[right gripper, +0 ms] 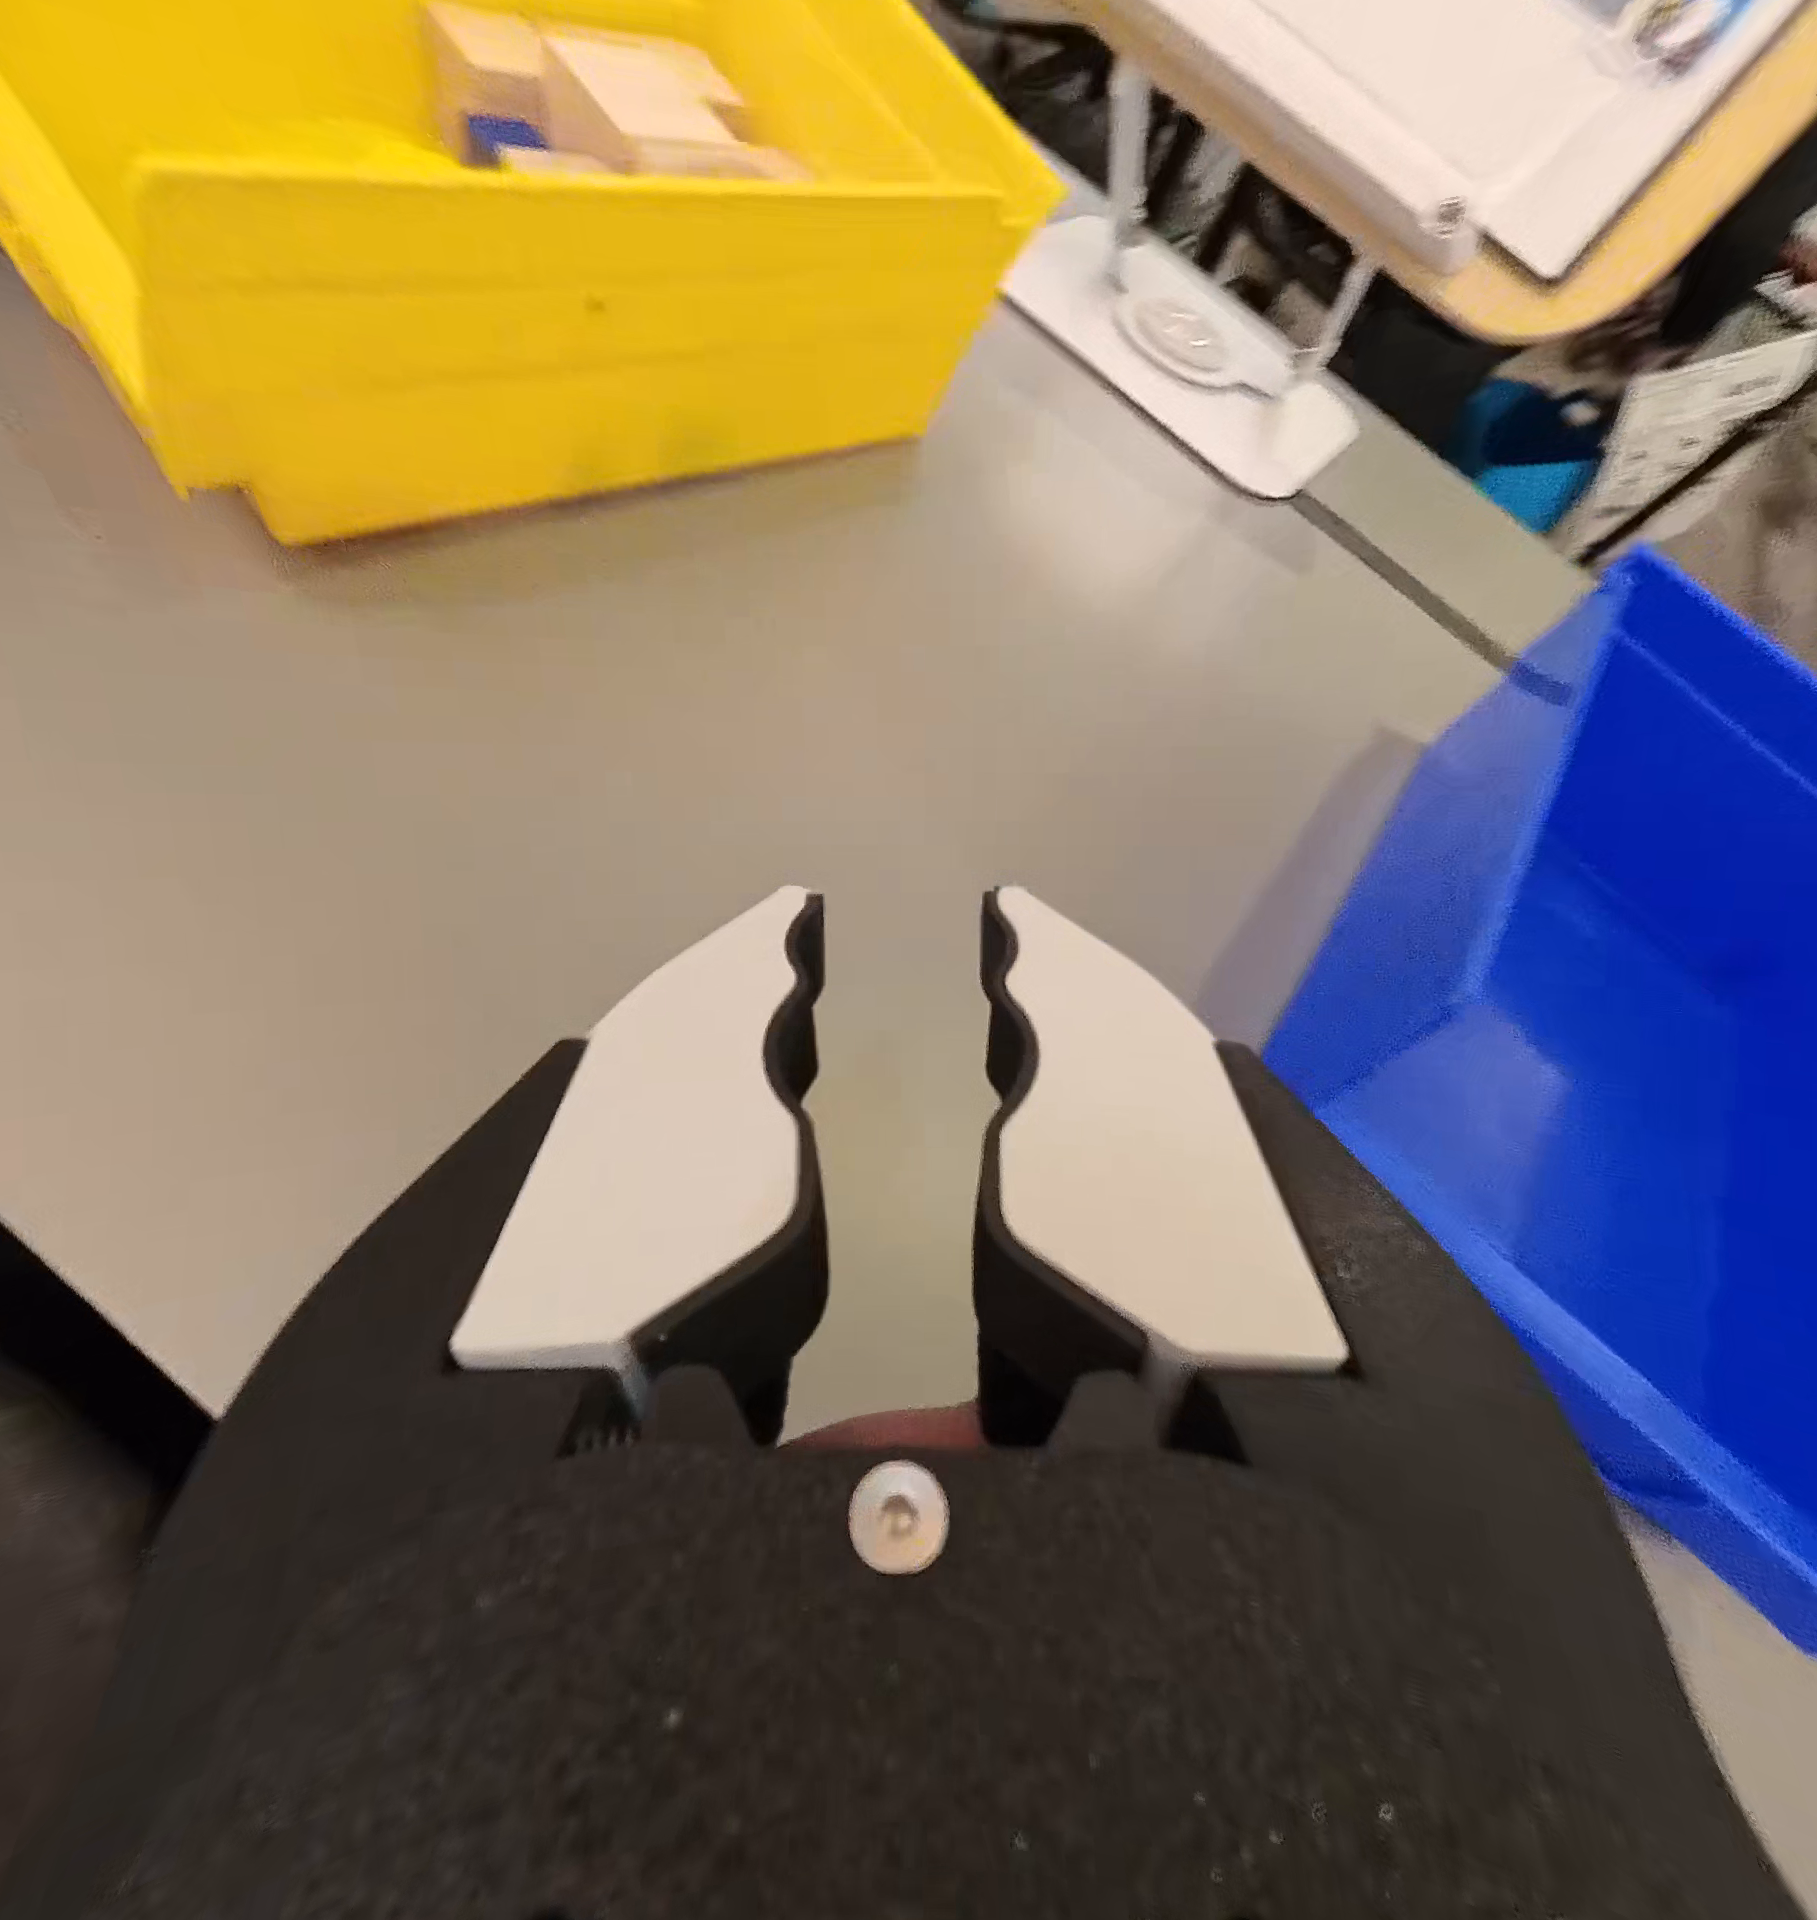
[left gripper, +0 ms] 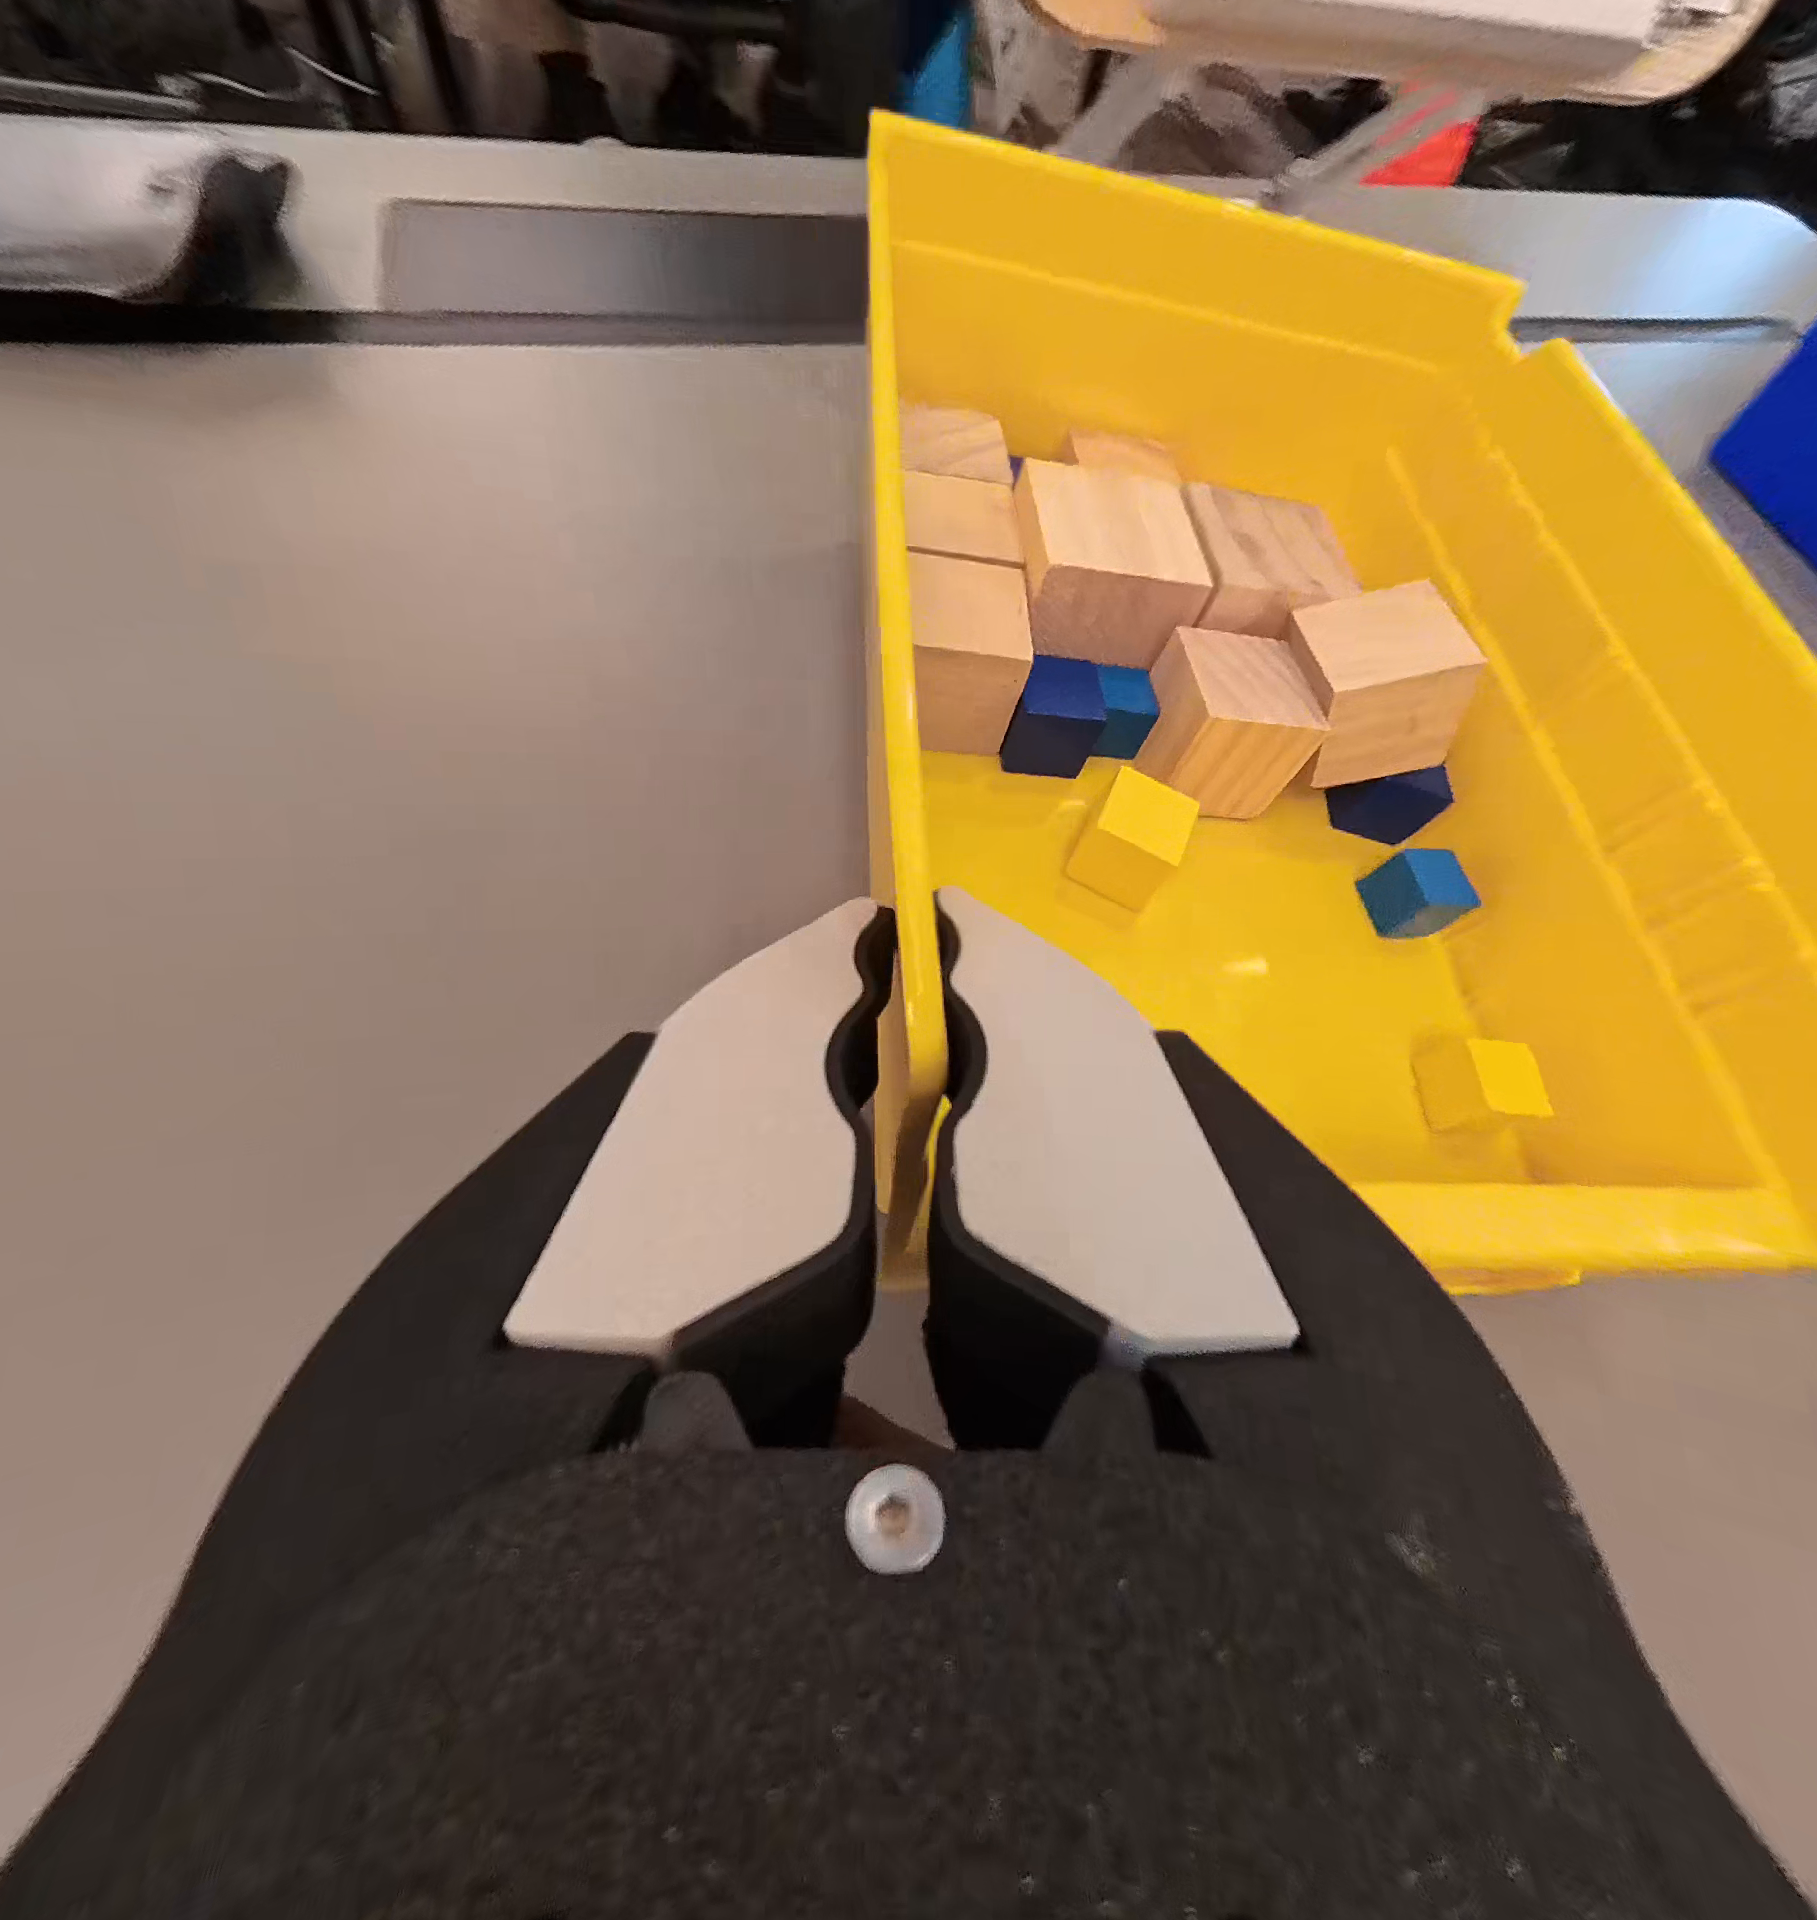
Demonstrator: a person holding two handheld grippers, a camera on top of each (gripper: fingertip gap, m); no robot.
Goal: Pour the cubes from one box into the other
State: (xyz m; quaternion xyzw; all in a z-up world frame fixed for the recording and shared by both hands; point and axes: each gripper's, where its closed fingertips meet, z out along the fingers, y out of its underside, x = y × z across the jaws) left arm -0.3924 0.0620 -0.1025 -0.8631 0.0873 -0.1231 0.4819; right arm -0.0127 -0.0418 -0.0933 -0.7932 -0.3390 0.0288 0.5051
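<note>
Left tool (left gripper: 914, 925) pinching the near side wall of the yellow box (left gripper: 1662, 831), wooden, blue and yellow cubes (left gripper: 1122, 561) lying inside it, right tool (right gripper: 902, 914) hovering spread over the grey surface (right gripper: 468, 779) beside the yellow box, blue box (right gripper: 1631, 1039) sitting near it.

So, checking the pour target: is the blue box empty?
Apparently empty: the blue box shows bare walls and floor, though part is out of frame. Cubes remain in the yellow box.
</note>
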